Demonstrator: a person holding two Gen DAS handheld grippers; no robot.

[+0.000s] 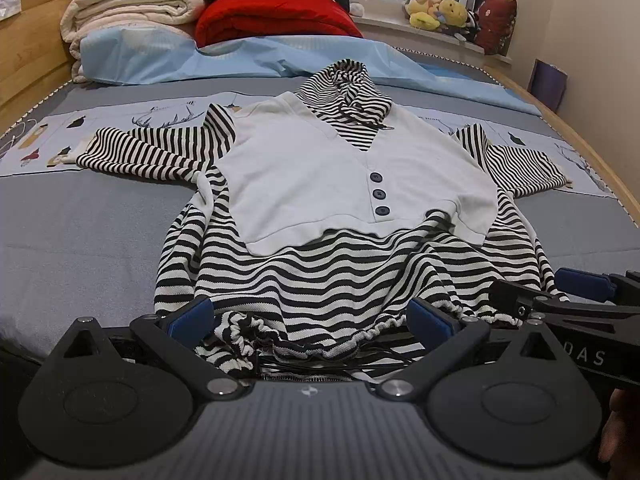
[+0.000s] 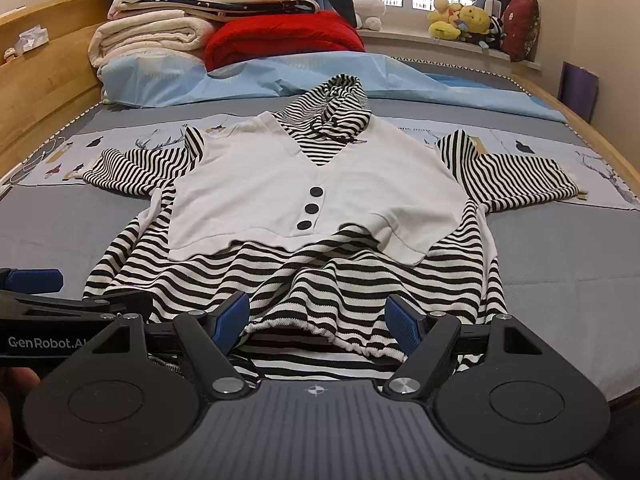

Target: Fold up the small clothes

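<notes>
Striped hoodie (image 1: 320, 272) lies flat on bed (image 1: 72, 216); left tongs (image 1: 312, 320) and right tongs (image 2: 318, 320) wide at hem.

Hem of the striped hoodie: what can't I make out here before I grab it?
- Hoodie hem's near edge: left wrist view, hidden behind the left gripper body.
- Same hem, right wrist view: right gripper body covers it, so whether the pads touch cloth is unclear.
- Right gripper in left view: cut off by the right edge.
- Hoodie's back: hidden underneath, against the bed.
</notes>
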